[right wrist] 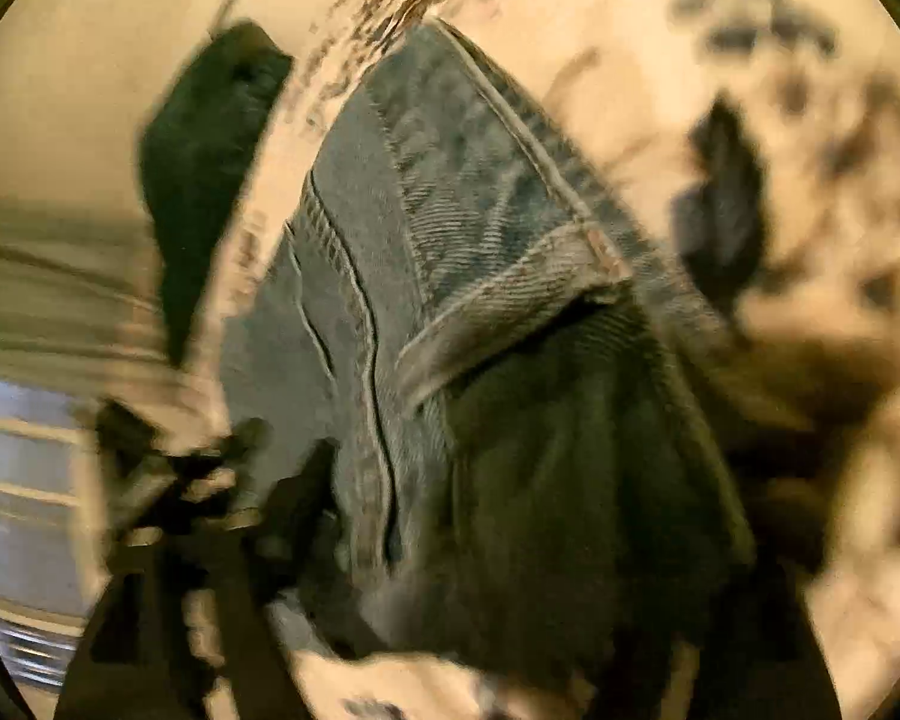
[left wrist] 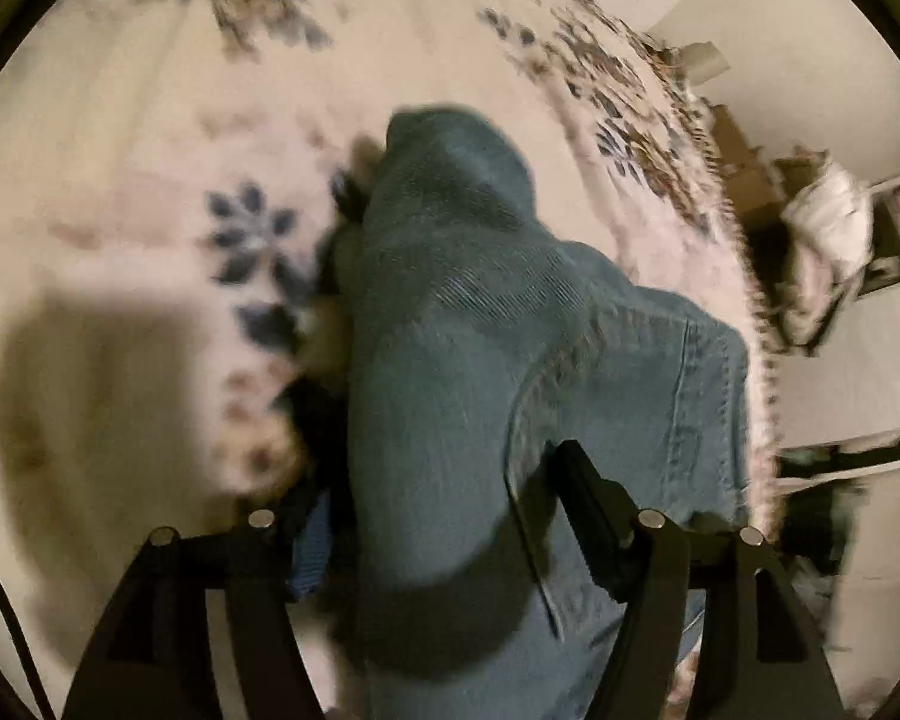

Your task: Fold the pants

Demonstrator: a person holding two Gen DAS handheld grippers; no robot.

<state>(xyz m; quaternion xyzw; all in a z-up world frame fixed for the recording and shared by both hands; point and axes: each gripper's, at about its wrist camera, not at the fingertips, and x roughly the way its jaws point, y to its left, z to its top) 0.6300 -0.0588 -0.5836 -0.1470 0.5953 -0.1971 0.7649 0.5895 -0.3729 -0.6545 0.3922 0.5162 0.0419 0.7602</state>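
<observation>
We have the pants [left wrist: 480, 324], blue denim, bunched and draped in front of both cameras over a pale blanket [left wrist: 120, 120] printed with dark blue flowers, which looks to cover a bed. In the left wrist view the cloth runs from between the fingers up and away, a stitched seam along its right side; we judge it is lifted there so that one part can be carried over another for a fold.

The left gripper [left wrist: 444, 516] has its jaws set around the denim, the right finger pressing into the cloth, so we take it to be gripping the pants, though the left finger is half hidden. In the right wrist view the pants [right wrist: 450, 276] fill the frame, a hem or waistband edge turned over. The right gripper [right wrist: 450, 630] is blurred and covered by cloth; we cannot tell how its jaws stand.

We can read no brand, label or writing anywhere.

Beyond the bed's edge lie a white bundle [left wrist: 828, 210] and pale furniture [left wrist: 858, 372].
</observation>
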